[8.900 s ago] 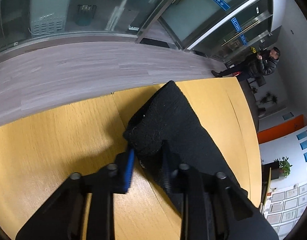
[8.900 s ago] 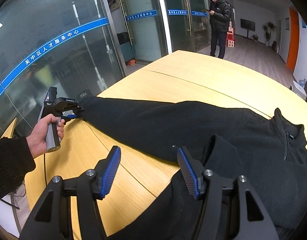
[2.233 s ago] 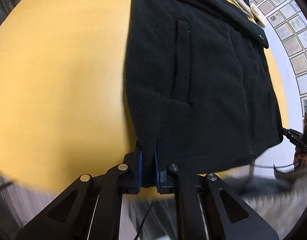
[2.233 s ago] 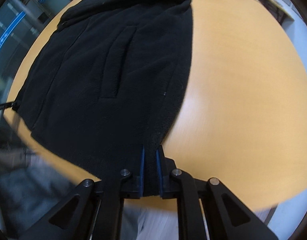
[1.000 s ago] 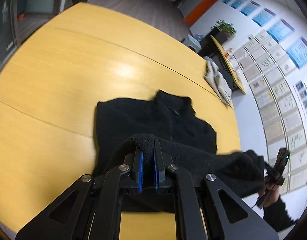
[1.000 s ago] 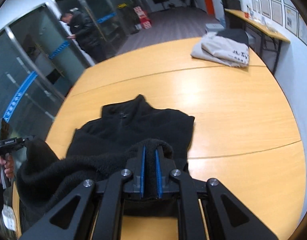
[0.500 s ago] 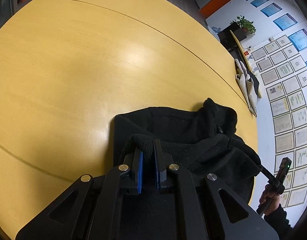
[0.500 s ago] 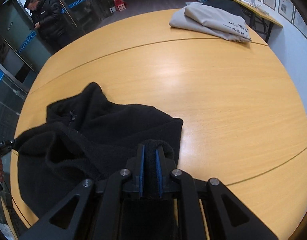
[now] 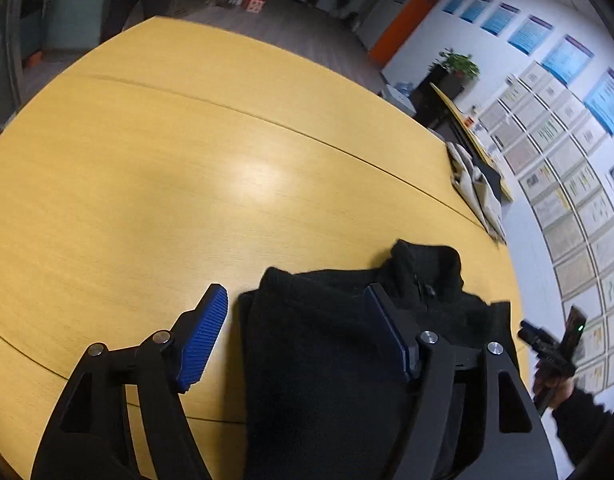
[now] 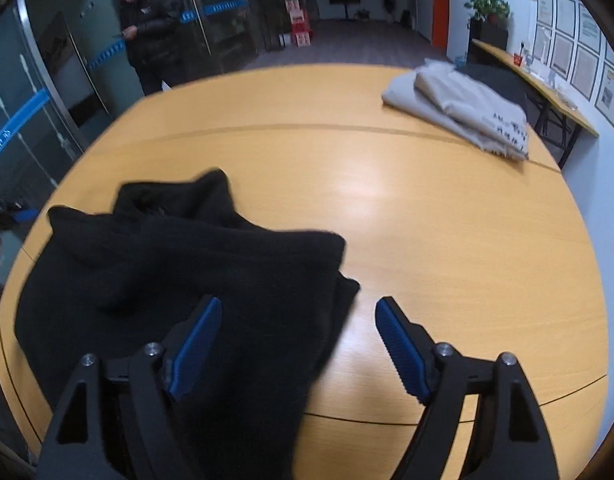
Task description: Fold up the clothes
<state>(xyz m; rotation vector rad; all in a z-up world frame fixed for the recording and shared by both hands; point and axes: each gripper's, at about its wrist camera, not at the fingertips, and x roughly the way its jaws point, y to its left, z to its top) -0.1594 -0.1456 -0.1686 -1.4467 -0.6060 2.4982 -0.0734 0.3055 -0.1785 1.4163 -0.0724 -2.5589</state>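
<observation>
A black fleece jacket (image 9: 327, 352) lies folded over on the yellow wooden table (image 9: 187, 184), its hem laid up toward the collar. My left gripper (image 9: 297, 332) is open just above the jacket's left edge, holding nothing. In the right wrist view the same jacket (image 10: 195, 272) fills the lower left. My right gripper (image 10: 297, 340) is open over its right edge, holding nothing. The right gripper also shows in the left wrist view (image 9: 555, 348) at the far right, in a hand.
A folded grey garment (image 10: 463, 108) lies at the table's far right, also in the left wrist view (image 9: 475, 188). A man in a dark coat (image 10: 151, 28) stands beyond the table by glass doors. A side desk (image 10: 535, 80) lines the right wall.
Both grippers were shut on the jacket's hem half a second ago, carrying it toward the collar. Now both are open and the hem lies on the jacket.
</observation>
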